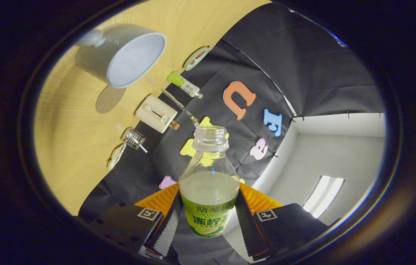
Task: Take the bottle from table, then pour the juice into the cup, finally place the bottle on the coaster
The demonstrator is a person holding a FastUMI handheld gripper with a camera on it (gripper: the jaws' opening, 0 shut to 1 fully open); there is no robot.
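We held the bottle [209, 184] clamped between the two fingers of the gripper [208, 215], which pressed its labelled lower body from both sides. It was tipped, uncapped, a thin stream leaving its mouth toward the cup [126, 55] on the table [67, 136]. We judged it light, smooth plastic, likely slippery and squeezable, best gripped low on the label.

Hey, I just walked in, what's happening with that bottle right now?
A handheld gripper is shut on an open bottle of pale juice, one finger on each side of its label. The view is rolled sideways, so the bottle seems tipped toward the pale cup on the wooden table. A thin stream leaves the bottle's mouth toward the cup. The pour looks underway.
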